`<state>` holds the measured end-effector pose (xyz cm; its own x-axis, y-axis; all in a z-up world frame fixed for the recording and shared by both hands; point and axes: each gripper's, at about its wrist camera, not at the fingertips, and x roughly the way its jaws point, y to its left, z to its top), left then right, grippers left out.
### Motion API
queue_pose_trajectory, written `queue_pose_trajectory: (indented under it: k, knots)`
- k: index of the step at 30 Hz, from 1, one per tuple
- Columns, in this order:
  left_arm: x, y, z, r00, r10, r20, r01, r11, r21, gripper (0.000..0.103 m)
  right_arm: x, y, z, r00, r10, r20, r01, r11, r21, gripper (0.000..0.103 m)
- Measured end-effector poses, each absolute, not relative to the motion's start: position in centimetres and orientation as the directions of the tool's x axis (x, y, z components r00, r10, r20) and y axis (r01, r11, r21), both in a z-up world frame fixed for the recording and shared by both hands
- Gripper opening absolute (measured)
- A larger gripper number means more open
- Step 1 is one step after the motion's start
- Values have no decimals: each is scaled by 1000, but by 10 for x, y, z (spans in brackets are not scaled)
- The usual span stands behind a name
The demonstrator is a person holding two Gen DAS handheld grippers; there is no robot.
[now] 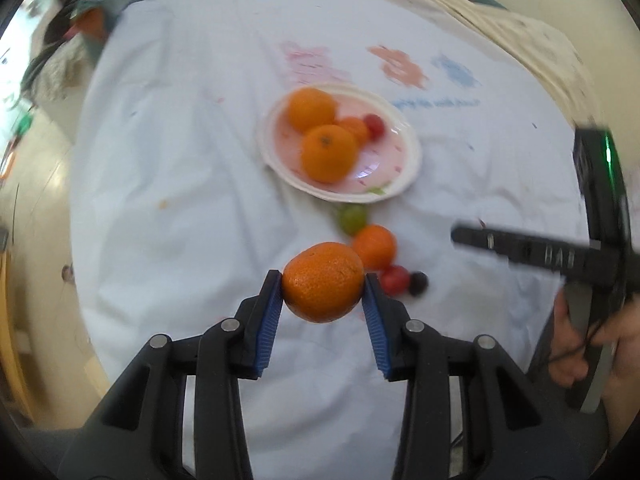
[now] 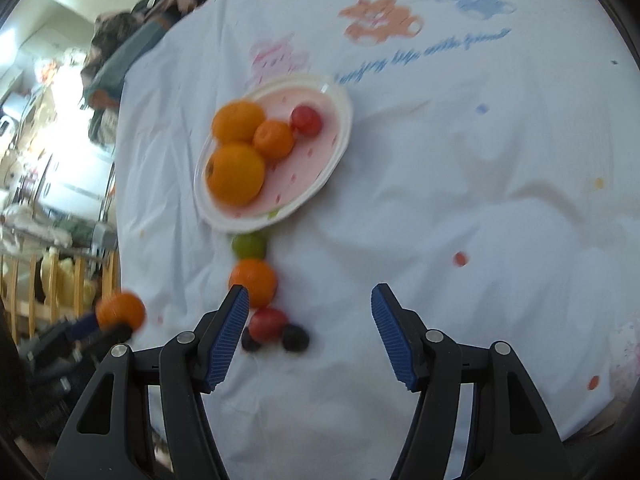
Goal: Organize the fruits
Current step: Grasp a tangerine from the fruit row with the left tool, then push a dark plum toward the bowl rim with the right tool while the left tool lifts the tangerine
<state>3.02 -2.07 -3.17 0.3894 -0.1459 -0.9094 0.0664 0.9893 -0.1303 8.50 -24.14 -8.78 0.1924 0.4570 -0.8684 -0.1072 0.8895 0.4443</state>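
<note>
My left gripper (image 1: 324, 280) is shut on a mandarin (image 1: 323, 282), held above the white cloth; the same mandarin (image 2: 120, 311) shows at the lower left of the right wrist view. A pink-and-white plate (image 1: 394, 162) holds two oranges (image 1: 328, 153), a small mandarin and a red tomato (image 1: 374, 126). Loose on the cloth below the plate (image 2: 340, 128) lie a green fruit (image 2: 249, 245), an orange mandarin (image 2: 253, 282), a red tomato (image 2: 267, 323) and two dark berries (image 2: 295, 338). My right gripper (image 2: 310, 300) stands open over bare cloth just right of this row.
The table wears a white cloth (image 2: 440, 200) with printed bears and blue lettering. A person's hand (image 1: 576, 344) holds the right gripper's body at the right edge of the left wrist view. Clutter, a wooden rail (image 2: 48, 280) and furniture lie beyond the table's left edge.
</note>
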Motion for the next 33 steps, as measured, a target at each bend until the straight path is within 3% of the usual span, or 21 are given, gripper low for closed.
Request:
queue_pose_trajectory:
  k: [2, 4, 8, 15, 21, 33]
  knots:
    - [32, -13, -38, 393, -138, -909, 32, 990, -136, 36, 84, -235, -97, 143, 481, -865, -109, 876, 469, 58]
    - [30, -7, -41, 390, -137, -911, 9, 989, -144, 36, 82, -232, -111, 84, 527, -846, -73, 850, 522, 45]
    - [31, -2, -45, 381, -147, -913, -26, 985, -170, 36, 81, -225, -127, 29, 498, -867, -65, 866, 496, 41]
    - [33, -3, -43, 384, -164, -909, -23, 982, -187, 36, 74, -200, -128, 21, 411, -911, -200, 895, 399, 39]
    - [36, -4, -45, 392, -160, -906, -29, 982, -186, 36, 72, -192, -124, 32, 393, -919, -267, 889, 371, 21]
    - [28, -7, -39, 457, -155, -876, 0, 985, -175, 36, 70, -213, -99, 115, 470, -875, -222, 871, 439, 20]
